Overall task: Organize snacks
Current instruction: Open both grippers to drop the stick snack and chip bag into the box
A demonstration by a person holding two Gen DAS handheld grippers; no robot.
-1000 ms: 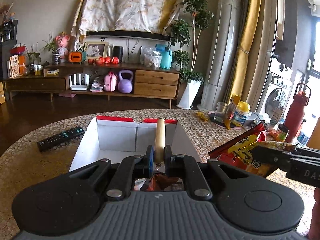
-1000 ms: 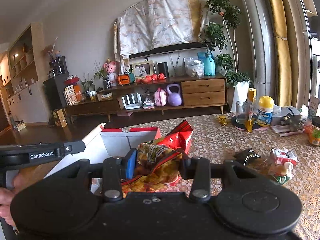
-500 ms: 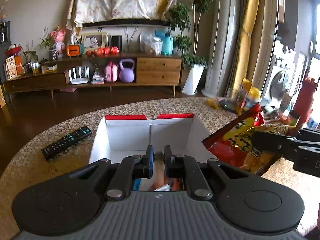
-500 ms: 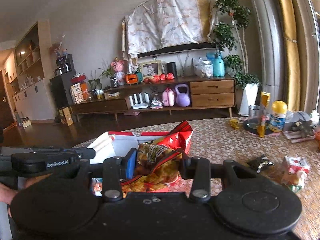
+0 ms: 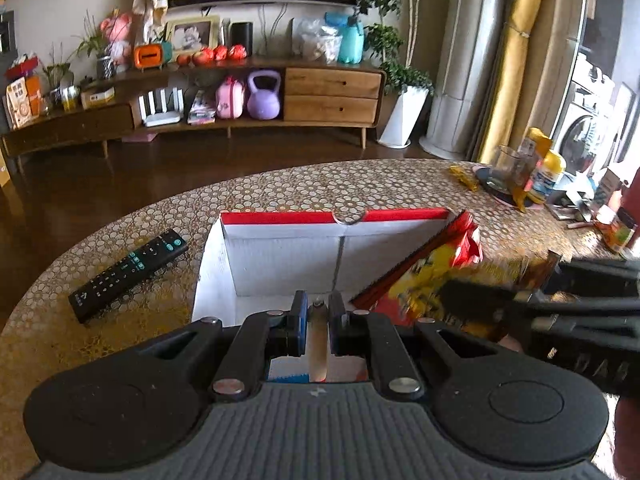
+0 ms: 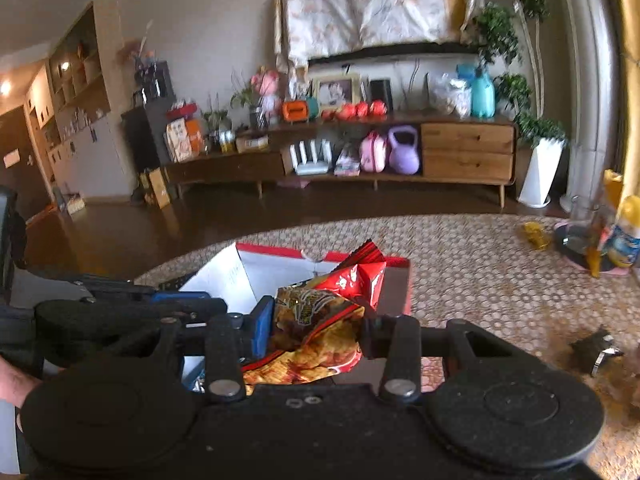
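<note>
A white cardboard box with a red rim stands open on the patterned table; it also shows in the right wrist view. My left gripper is shut on a thin tan sausage stick, tipped down into the box. My right gripper is shut on a red and yellow chip bag held over the box's right side; the bag also shows in the left wrist view. Some wrapped snacks lie in the box bottom, mostly hidden.
A black remote lies left of the box. A glass, a yellow-capped bottle and jars stand at the table's far right. A dark wrapper lies on the table to the right.
My left gripper tilted down and lowered the sausage stick from upright above the box into it. My right gripper carried the chip bag left, over the box's right edge.
</note>
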